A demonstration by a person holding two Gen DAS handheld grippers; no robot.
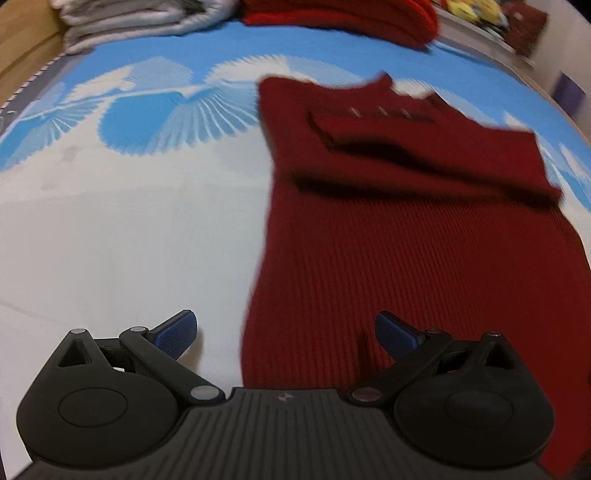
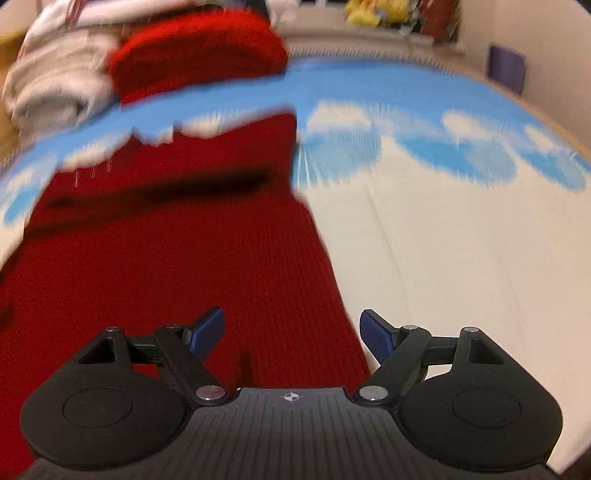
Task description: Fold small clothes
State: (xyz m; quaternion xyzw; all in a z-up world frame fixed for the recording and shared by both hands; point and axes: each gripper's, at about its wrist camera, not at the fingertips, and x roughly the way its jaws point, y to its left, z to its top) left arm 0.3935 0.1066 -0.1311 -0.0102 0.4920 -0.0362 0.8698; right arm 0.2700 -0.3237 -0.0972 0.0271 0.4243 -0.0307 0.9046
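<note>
Beyond dark red garment (image 1: 424, 258): bright red stack (image 1: 340, 14), pale folded stack (image 1: 136, 18).

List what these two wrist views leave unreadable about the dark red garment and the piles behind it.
- Dark red garment: left wrist view, its near hem is hidden behind the left gripper; the right edge cuts it off.
- Same garment, right wrist view: the neckline is smeared by blur; the right gripper covers the hem.
- Bright red pile and pale pile: blurred and cropped, so item count is unclear.
</note>
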